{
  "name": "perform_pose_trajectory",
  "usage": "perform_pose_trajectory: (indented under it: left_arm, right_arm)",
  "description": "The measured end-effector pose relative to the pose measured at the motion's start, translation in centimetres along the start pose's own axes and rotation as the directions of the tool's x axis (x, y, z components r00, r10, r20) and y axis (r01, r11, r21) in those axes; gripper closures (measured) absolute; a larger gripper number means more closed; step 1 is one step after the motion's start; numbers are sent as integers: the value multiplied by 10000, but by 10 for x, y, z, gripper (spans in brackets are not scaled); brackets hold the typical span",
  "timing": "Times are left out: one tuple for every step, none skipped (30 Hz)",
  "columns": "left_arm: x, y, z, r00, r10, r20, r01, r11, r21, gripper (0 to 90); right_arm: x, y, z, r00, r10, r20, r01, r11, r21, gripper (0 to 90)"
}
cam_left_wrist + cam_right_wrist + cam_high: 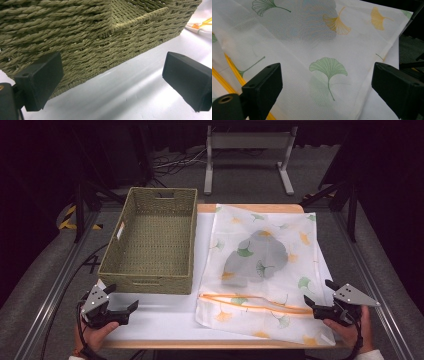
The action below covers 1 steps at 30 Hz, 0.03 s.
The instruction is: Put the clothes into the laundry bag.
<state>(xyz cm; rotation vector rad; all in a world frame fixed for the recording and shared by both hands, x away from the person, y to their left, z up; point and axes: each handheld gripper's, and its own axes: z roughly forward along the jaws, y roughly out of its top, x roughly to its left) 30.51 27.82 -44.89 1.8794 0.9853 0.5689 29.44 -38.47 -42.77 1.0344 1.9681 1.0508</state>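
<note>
The right gripper (320,301) hangs at the near right corner of the table (165,320), jaws spread wide and holding nothing. Just beyond them lies the mesh laundry bag (265,270), printed with ginkgo leaves, flat on the right half of the table with its orange zipper (255,303) running across the near end. A grey garment (257,257) shows through the mesh, inside the bag toward its far half. The left gripper (122,302) sits at the near left, jaws equally wide and empty, pointing at the near wall of the woven basket (150,240), which stands on the left half, just beside the bag.

The likely trouble is the thin mesh: a pinch may take only the top layer, or slip off the smooth fabric. The garment's weight could also shift and drag the bag askew as it lifts.

Count: two grippers, one bag, one garment, one basket.
</note>
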Motion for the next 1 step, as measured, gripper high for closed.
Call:
perform_pose_trajectory:
  left_arm:
    - [0, 0, 0, 10000, -7, -11, 7, 10000, 19, 41]
  right_arm:
    - [0, 0, 0, 10000, -9, -3, 9, 10000, -13, 109]
